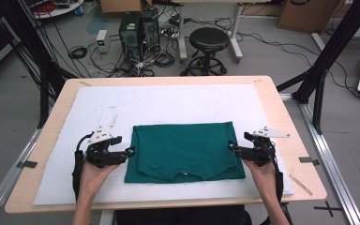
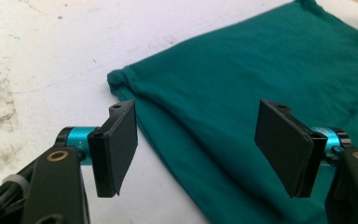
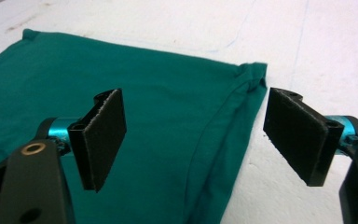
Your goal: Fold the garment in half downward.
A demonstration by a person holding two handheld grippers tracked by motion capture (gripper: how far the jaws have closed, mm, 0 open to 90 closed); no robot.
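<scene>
A folded dark green T-shirt lies flat on the white mat, its collar toward the near edge. My left gripper hovers at the shirt's left edge with its jaws wide apart and nothing gripped. In the left gripper view the green shirt lies below and beyond the open left gripper. My right gripper sits at the shirt's right edge, jaws likewise spread. In the right gripper view the shirt's folded edge runs between the pads of the open right gripper, untouched.
The white mat covers most of the wooden table. Behind the table on the floor stand a black stool, computer towers and tangled cables. Black frame posts flank the table.
</scene>
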